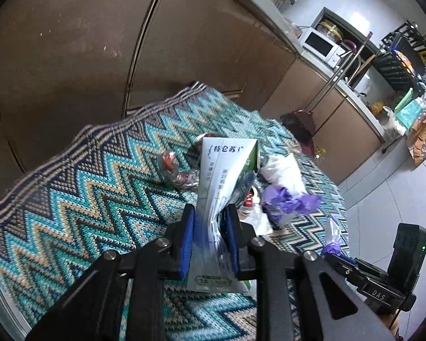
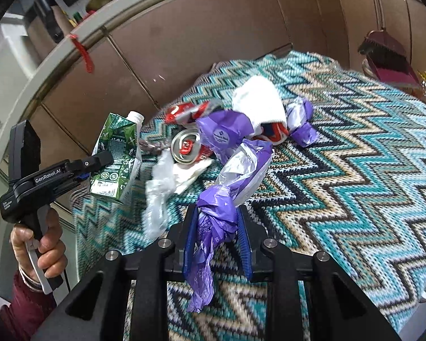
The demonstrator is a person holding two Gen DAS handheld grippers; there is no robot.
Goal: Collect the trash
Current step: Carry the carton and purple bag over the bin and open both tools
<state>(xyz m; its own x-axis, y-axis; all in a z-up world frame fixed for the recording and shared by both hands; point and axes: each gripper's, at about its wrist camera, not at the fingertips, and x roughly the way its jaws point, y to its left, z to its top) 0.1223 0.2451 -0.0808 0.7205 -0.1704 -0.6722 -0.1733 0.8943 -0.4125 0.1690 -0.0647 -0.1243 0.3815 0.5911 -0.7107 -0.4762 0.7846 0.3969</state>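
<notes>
left gripper (image 1: pixel 210 213) clamps milk carton (image 1: pixel 227 176) (lifted); right gripper (image 2: pixel 217 216) pinches purple bag (image 2: pixel 215 216).

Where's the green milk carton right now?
The green milk carton is clamped in the left gripper, lifted at the left edge of the zigzag cloth, just left of the red can.
</notes>
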